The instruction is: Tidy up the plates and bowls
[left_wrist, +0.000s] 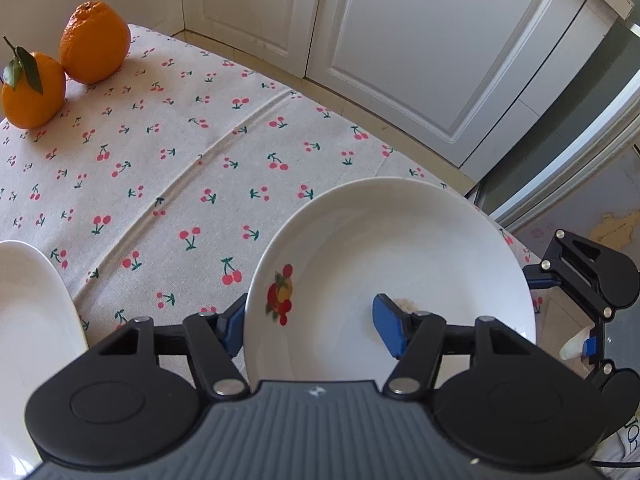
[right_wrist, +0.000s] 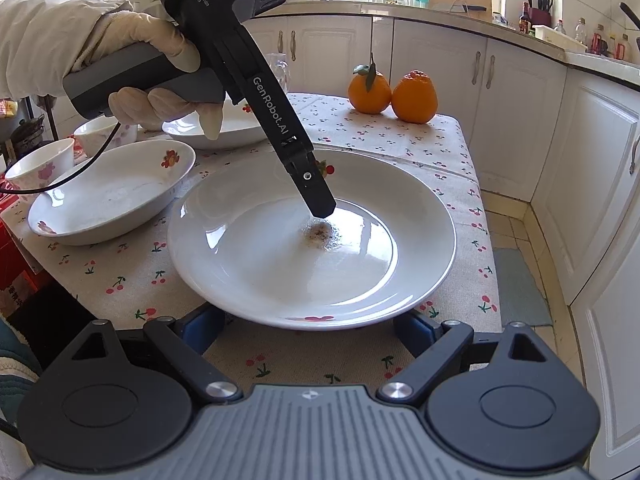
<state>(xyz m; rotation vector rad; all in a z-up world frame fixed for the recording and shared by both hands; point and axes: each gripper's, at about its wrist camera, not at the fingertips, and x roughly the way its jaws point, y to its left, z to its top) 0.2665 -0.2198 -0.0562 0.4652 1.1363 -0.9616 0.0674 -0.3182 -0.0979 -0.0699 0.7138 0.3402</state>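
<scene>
A white deep plate (left_wrist: pixel 400 248) (right_wrist: pixel 280 272) with fruit motifs and a brown smudge (right_wrist: pixel 320 236) sits on the cherry-print tablecloth (left_wrist: pixel 168 168). My left gripper (left_wrist: pixel 310 324) (right_wrist: pixel 316 196) is shut on its far rim, with one blue pad inside the dish and the other outside. A gloved hand (right_wrist: pixel 152 72) holds that gripper. My right gripper (right_wrist: pixel 308 332) (left_wrist: pixel 564 310) is at the plate's near side. Its jaws stand wide, and both blue pads lie against the outer wall under the rim.
A second deep plate (right_wrist: pixel 108 196) (left_wrist: pixel 28 320) lies to the left, with a third (right_wrist: pixel 224 124) behind it. Two cups (right_wrist: pixel 44 164) stand at the far left. Two oranges (right_wrist: pixel 392 92) (left_wrist: pixel 64 76) sit at the table's far corner. White cabinets (right_wrist: pixel 520 120) run close to the table's right edge.
</scene>
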